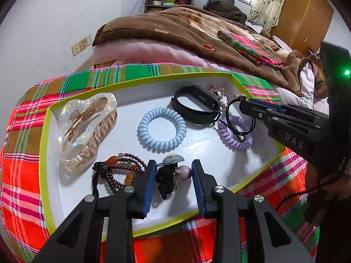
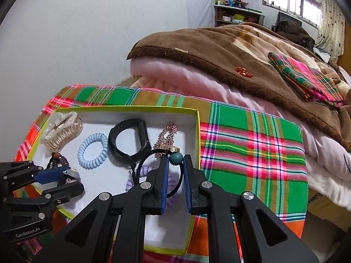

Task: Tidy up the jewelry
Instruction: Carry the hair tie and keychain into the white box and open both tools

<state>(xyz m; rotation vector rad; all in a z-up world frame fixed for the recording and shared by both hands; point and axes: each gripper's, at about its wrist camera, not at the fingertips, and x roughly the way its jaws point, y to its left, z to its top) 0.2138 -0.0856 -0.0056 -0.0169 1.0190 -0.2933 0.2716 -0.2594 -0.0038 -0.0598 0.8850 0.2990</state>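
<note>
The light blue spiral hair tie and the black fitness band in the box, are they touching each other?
Apart. In the left wrist view a strip of white box floor shows between the light blue spiral hair tie and the black fitness band.

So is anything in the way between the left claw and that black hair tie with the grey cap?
Nothing visible: the left gripper is open, fingers flanking the black hair tie in the box. The beaded bracelet lies close beside one finger; the right gripper, holding a black elastic band, is well aside.

Right gripper [image 1: 242,100]: white letters "DAS" legible on its black body, seen from left wrist view. Left gripper [image 2: 68,176]: "GenRobot.AI" printed on its black housing, right wrist view. No other text readable.
</note>
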